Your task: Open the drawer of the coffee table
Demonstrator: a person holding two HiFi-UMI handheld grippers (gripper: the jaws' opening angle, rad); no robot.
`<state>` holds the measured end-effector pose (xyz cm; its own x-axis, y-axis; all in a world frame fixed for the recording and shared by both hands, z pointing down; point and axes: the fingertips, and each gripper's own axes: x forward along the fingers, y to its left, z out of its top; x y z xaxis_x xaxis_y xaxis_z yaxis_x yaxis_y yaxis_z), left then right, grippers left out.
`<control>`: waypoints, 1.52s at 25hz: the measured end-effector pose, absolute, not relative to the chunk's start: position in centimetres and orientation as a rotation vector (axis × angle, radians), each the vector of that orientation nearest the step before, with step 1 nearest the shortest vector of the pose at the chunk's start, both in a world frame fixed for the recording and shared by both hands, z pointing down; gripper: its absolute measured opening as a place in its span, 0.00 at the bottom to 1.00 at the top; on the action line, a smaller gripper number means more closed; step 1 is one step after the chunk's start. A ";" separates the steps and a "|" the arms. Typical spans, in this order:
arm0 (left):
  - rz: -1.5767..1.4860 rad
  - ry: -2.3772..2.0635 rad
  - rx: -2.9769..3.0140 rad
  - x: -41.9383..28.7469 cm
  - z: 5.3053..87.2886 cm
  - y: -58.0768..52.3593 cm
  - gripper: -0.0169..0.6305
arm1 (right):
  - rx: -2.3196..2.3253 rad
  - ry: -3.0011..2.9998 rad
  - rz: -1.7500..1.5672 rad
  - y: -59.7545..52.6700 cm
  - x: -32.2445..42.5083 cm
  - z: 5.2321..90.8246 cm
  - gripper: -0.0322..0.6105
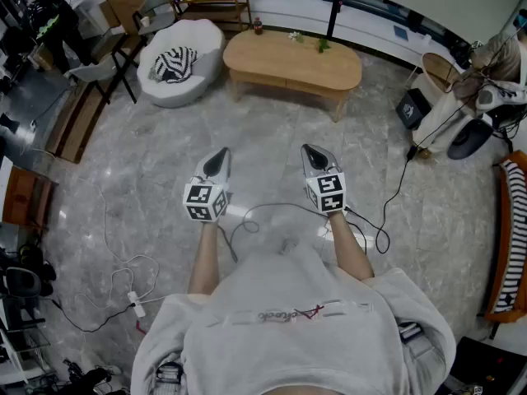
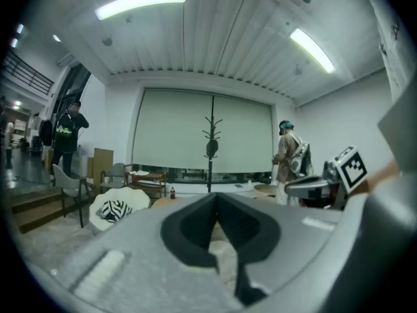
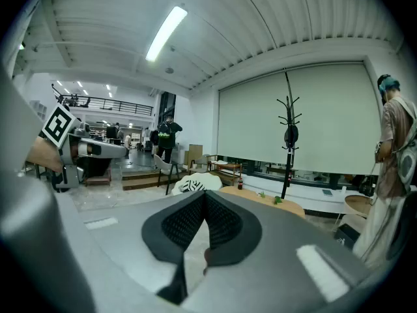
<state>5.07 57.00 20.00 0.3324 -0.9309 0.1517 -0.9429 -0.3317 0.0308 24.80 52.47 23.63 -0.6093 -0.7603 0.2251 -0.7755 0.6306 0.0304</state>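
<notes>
The oval wooden coffee table (image 1: 292, 60) stands across the marble floor, well ahead of both grippers; its front apron (image 1: 284, 81) faces me, and I cannot make out a drawer handle. It also shows far off as the coffee table (image 3: 273, 204) in the right gripper view and, small, as the coffee table (image 2: 163, 201) in the left gripper view. My left gripper (image 1: 222, 151) and right gripper (image 1: 308, 148) are held side by side in the air, pointing toward the table. Both are shut with nothing between the jaws, as with the left gripper (image 2: 215, 197) and right gripper (image 3: 204, 194).
A white beanbag seat (image 1: 181, 60) with a striped cushion sits left of the table. A bottle (image 1: 258, 25) and small plants (image 1: 323, 45) are on the tabletop. Cables (image 1: 123, 278) trail over the floor near my feet. A coat stand (image 1: 333, 6), a white scooter (image 1: 461, 122) and a bench (image 1: 510, 245) are around.
</notes>
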 end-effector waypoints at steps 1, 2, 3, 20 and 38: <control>0.168 -1.743 2.473 5.3 20.1 57.0 0.03 | 1.266 -2.636 0.102 52.4 25.0 23.6 0.06; 0.174 -1.740 2.476 5.5 20.2 57.0 0.03 | 1.270 -2.637 0.101 52.4 25.1 23.5 0.06; 0.180 -1.739 2.478 5.7 20.3 56.9 0.03 | 1.271 -2.637 0.099 52.3 25.2 23.5 0.06; 0.205 -1.769 2.423 10.5 21.3 56.6 0.03 | 1.197 -2.673 0.124 51.9 29.4 24.4 0.06; 0.234 -1.794 2.381 10.8 23.4 51.6 0.03 | 1.125 -2.685 0.132 46.8 28.8 26.5 0.06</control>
<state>10.81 51.59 23.37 0.2720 -0.9382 0.2140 -0.9617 -0.2728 0.0266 28.78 46.78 26.52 -0.6799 -0.6921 0.2423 -0.7126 0.7016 0.0046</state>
